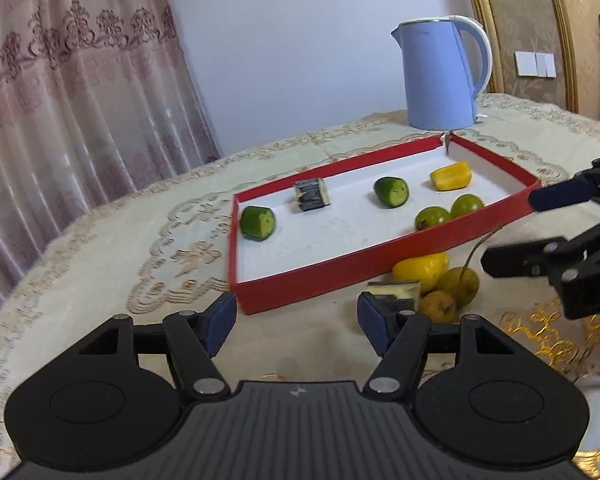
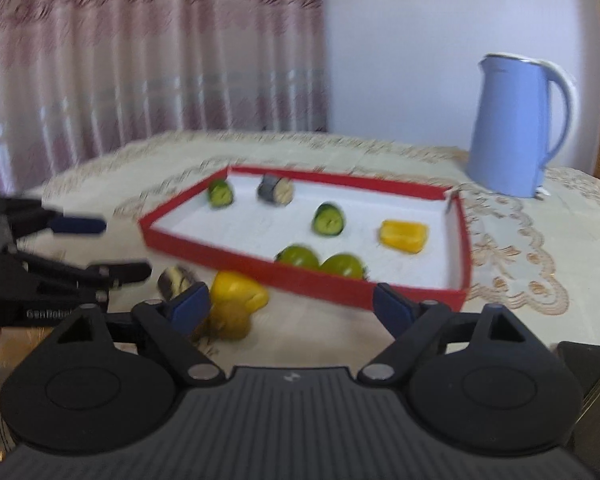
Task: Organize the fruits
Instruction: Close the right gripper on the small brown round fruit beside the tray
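Nearest the left wrist camera, the left claw (image 1: 296, 326) stands partly open with nothing between its blue pads (image 1: 220, 322), over the cloth-covered bench (image 1: 100, 264); at 12 o'clock from it lies the red tray (image 1: 340, 276), and inside that, going left to right, a green cucumber piece (image 1: 257, 223) at the tray's 9 o'clock end, a dark eggplant piece (image 1: 311, 195), a second cucumber piece (image 1: 391, 192), a yellow pepper piece (image 1: 451, 176) toward 2 o'clock, and two green round fruits (image 1: 433, 218) touching each other against the near wall; outside the tray, just beside that wall at the claw's 1 o'clock, sit a yellow pepper (image 1: 420, 267), a cut eggplant slice (image 1: 394, 289) and two small yellow-brown fruits (image 1: 460, 282) with a stem; the right claw (image 1: 512, 232) reaches in at 3 o'clock, its fingers apart and gripping nothing; a blue kettle (image 1: 440, 76) stands on the bench behind the tray's far corner.

From the right wrist view, blurred, the right claw's pads (image 2: 190, 306) are well apart and hold nothing; the loose yellow pepper and small fruits lie just ahead of the left pad, short of the tray wall.
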`<state>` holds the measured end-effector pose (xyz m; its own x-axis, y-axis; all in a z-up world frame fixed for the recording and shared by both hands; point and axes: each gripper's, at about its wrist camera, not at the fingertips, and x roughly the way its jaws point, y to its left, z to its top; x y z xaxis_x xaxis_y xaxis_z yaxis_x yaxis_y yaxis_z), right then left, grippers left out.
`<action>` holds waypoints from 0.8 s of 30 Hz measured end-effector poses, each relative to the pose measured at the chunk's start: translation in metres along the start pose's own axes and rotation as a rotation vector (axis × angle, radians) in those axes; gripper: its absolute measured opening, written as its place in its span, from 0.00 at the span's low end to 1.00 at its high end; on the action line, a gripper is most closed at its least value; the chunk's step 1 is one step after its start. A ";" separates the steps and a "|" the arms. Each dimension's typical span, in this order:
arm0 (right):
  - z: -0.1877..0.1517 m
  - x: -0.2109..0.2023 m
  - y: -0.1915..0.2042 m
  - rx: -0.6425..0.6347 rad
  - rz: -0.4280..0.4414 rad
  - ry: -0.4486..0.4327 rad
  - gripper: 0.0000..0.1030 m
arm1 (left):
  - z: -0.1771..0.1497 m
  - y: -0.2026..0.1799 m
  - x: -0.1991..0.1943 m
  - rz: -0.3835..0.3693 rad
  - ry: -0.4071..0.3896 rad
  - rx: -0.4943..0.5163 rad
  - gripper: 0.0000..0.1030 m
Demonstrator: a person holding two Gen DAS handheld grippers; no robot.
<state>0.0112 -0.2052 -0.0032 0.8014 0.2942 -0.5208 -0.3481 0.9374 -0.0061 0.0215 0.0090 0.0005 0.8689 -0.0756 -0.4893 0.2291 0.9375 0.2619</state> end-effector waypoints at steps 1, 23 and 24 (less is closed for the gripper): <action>0.000 0.002 0.002 -0.008 0.011 0.013 0.70 | -0.001 0.002 -0.001 0.005 -0.001 -0.002 0.64; -0.004 0.028 0.030 -0.150 0.064 0.103 0.24 | -0.006 -0.014 -0.014 -0.109 -0.003 0.028 0.64; -0.004 0.025 0.026 -0.141 0.050 0.098 0.25 | -0.006 -0.018 -0.016 -0.123 -0.011 0.042 0.64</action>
<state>0.0196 -0.1744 -0.0200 0.7327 0.3138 -0.6039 -0.4564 0.8848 -0.0940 0.0009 -0.0049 -0.0018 0.8376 -0.1929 -0.5111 0.3522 0.9059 0.2353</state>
